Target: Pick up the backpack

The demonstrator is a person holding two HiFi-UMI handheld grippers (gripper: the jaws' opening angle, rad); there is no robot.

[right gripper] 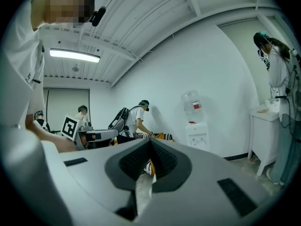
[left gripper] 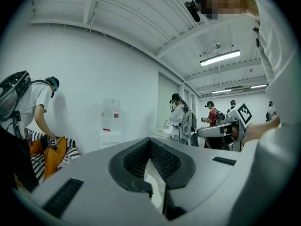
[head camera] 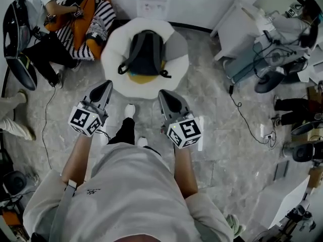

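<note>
The dark grey fabric backpack (head camera: 146, 52) lies straps-up on the round white padded seat (head camera: 113, 59) ahead of you. Your left gripper (head camera: 104, 88) and right gripper (head camera: 166, 97) point level at it, short of the seat, both closed on nothing. You'll likely need to open them before grasping.

Water dispenser (head camera: 154, 1) behind white cushion (head camera: 113, 64)

Dark grey backpack (head camera: 146, 52) lies on the round white pouffe (head camera: 113, 59), straps trailing at both sides and a yellow patch showing at its near edge. My left gripper (head camera: 106, 85) and right gripper (head camera: 164, 95) flank my shoe (head camera: 129, 110). Both point toward the pouffe, jaws together, nothing held. Water dispenser (head camera: 153, 1) stands at the wall behind.
</note>
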